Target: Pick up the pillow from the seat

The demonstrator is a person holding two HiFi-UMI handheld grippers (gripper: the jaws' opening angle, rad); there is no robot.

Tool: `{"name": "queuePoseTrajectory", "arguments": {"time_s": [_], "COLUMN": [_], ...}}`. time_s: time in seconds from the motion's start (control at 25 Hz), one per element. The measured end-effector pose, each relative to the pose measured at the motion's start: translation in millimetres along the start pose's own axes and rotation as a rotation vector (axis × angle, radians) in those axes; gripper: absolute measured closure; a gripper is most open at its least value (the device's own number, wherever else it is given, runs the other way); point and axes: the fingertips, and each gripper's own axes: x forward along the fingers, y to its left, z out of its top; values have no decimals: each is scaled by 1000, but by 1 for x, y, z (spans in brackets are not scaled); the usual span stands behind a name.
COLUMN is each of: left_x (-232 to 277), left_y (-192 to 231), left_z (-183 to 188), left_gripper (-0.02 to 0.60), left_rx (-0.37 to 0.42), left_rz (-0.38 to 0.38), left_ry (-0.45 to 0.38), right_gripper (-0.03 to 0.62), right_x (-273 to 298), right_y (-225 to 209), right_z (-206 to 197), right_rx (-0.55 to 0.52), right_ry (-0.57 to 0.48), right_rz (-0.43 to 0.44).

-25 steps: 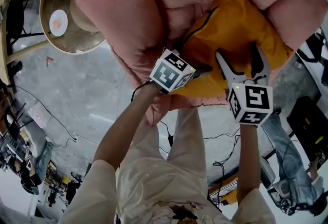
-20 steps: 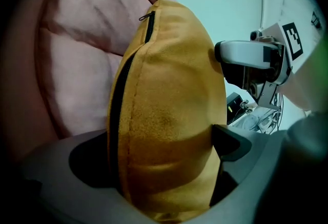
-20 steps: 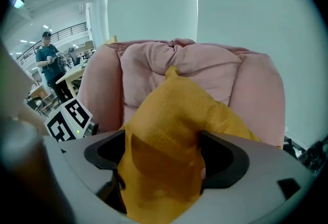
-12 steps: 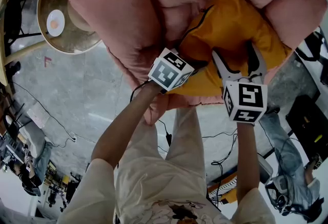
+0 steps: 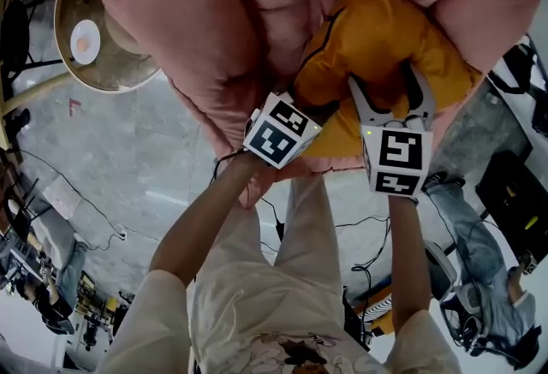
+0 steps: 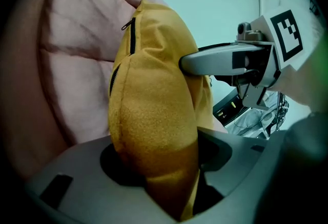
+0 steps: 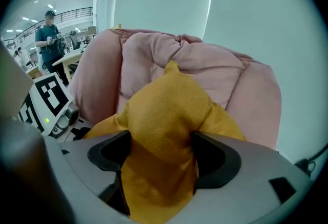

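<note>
the orange pillow (image 5: 385, 38) lies on the seat of a pink padded armchair (image 5: 188, 30), leaning against the backrest, and its dark zipper (image 5: 330, 28) runs along the edge that faces the left armrest. both tools are at the front edge of the pillow. the left gripper (image 5: 324, 113) comes in from the left side; its jaws have just been closing, and in the left gripper view a thick fold of the orange cloth is squeezed between them, so it grasps the pillow at its near left corner. the right gripper (image 5: 385, 86) points steeply down on the middle of the front edge; its jaws have also just been closing a little and stand wide, with a bulge of the pillow filling the gap and pressed by both pads. the two grippers are near each other but apart. the pillow rests on the seat, not yet lifted. beside the armchair, on the left, stands a round table (image 5: 103, 64) with a small plate (image 5: 83, 40) on it. cables lie on the grey floor (image 5: 128, 158). in the right gripper view another person (image 7: 48, 38) stands far behind.
</note>
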Motion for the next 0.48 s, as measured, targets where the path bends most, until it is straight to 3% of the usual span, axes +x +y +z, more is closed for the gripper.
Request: {"name": "queuePoseTrajectory", "arguments": {"time_s": [0.16,0.48], "left_x": [0,-4], "left_y": [-5,-17], "left_z": [0,-4], "left_gripper": [322,334], "left_rx": [8,4], "left_rz": [16,32], "left_ry": [5,7], "right_gripper": [228,382], "right_x": [-3,-15], "right_y": [1,14], "right_z": [-3,-8], "right_rx": [-18,-32], "right_ry": [9,8], "right_rz": [-2,13]}}
